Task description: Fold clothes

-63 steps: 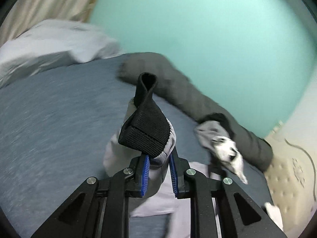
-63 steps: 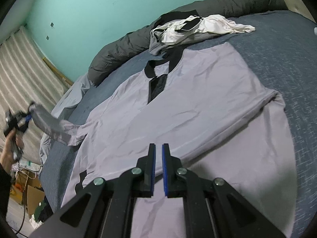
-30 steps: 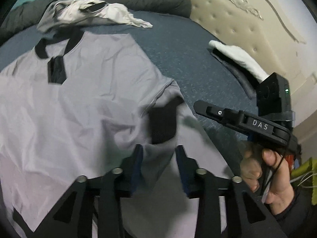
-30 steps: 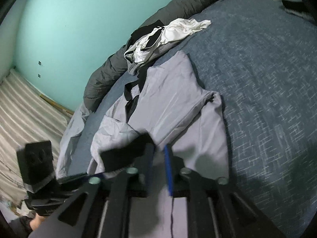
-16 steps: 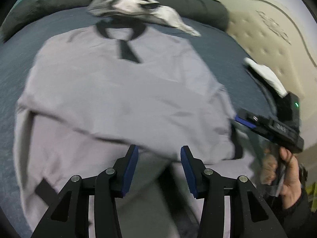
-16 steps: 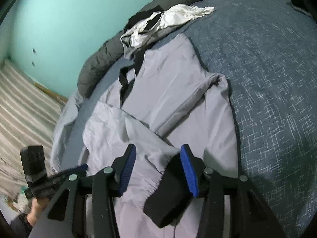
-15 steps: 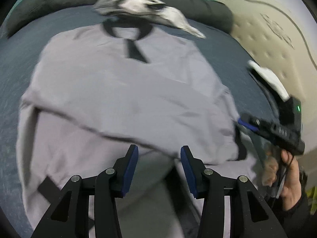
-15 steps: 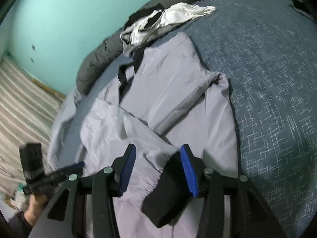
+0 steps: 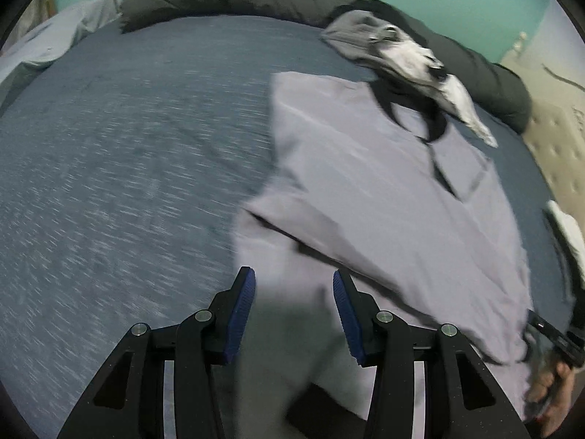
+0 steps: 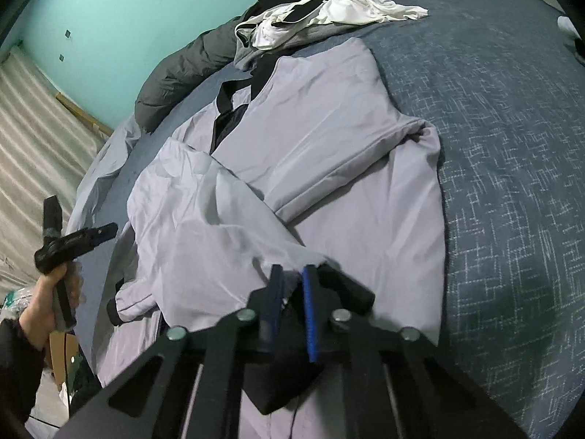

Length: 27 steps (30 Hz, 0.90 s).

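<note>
A pale grey long-sleeved shirt [image 10: 329,117] with a black collar lies face up on the blue bed [image 10: 512,146]. One sleeve is folded across its body. My right gripper [image 10: 292,285] is shut on that sleeve's black cuff [image 10: 347,292] near the shirt's hem. In the left wrist view my left gripper [image 9: 292,292] hangs open above the shirt [image 9: 384,183] near its left edge, with nothing held. The right wrist view shows the left gripper [image 10: 106,232] off the bed's left side, held by a hand [image 10: 44,303].
A heap of white and grey clothes [image 10: 329,11] lies past the collar against a rolled dark duvet [image 10: 182,69]. A striped curtain [image 10: 29,128] hangs at the left. A padded headboard [image 9: 559,146] stands at the right, and open blue bedspread [image 9: 109,183] stretches left of the shirt.
The left gripper carried the sleeve across the shirt, let the cuff go and swung away left. The right gripper, open around the cuff half a second ago, has shut on it.
</note>
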### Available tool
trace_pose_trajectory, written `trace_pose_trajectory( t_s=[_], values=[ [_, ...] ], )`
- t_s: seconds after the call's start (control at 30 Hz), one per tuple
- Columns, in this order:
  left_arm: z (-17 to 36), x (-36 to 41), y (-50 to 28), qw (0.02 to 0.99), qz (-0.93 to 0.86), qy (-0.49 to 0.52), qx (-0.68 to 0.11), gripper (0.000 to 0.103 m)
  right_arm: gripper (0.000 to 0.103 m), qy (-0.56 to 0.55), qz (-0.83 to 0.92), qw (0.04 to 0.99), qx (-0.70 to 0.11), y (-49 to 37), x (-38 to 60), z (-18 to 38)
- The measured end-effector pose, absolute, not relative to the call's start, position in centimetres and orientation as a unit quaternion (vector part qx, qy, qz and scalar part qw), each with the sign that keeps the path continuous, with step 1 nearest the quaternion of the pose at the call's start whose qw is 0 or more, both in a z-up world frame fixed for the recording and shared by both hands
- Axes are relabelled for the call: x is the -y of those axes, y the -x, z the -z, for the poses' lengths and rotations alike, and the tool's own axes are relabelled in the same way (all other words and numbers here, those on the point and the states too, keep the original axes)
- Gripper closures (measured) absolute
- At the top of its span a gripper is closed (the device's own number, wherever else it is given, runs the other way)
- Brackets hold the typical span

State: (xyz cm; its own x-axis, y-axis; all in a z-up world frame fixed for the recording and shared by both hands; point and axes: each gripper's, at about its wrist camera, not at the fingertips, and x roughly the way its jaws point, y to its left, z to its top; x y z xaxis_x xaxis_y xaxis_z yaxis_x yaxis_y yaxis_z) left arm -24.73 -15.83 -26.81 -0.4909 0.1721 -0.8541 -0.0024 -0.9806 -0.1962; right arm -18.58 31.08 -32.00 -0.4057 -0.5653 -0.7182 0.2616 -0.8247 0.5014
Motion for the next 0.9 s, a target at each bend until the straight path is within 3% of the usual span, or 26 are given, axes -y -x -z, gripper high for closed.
trace_pose_trajectory(
  t_s=[0.47,0.5,0.57,0.63,0.9],
  values=[
    [29.7,18.3,29.3,0.033,-0.857,0.512,0.054,0.056,0.099,-0.482,0.821,0.258,0.165,18.7,-31.0,31.8],
    [29.8,18.4,29.5,0.036,-0.857,0.51,0.056,0.059,0.099,-0.482,0.821,0.259,0.164,18.7,-31.0,31.8],
    [29.8,18.4,29.8,0.04,-0.859,0.507,0.058,0.088,0.099,-0.482,0.821,0.259,0.162,18.8,-30.8,31.7],
    [29.5,18.0,29.9,0.045,-0.861,0.504,0.048,0.1,0.099,-0.484,0.821,0.259,0.16,18.9,-30.7,31.8],
    [27.5,18.5,29.1,0.018,-0.878,0.476,0.041,0.1,0.099,-0.495,0.816,0.258,0.148,18.8,-30.4,32.2]
  ],
)
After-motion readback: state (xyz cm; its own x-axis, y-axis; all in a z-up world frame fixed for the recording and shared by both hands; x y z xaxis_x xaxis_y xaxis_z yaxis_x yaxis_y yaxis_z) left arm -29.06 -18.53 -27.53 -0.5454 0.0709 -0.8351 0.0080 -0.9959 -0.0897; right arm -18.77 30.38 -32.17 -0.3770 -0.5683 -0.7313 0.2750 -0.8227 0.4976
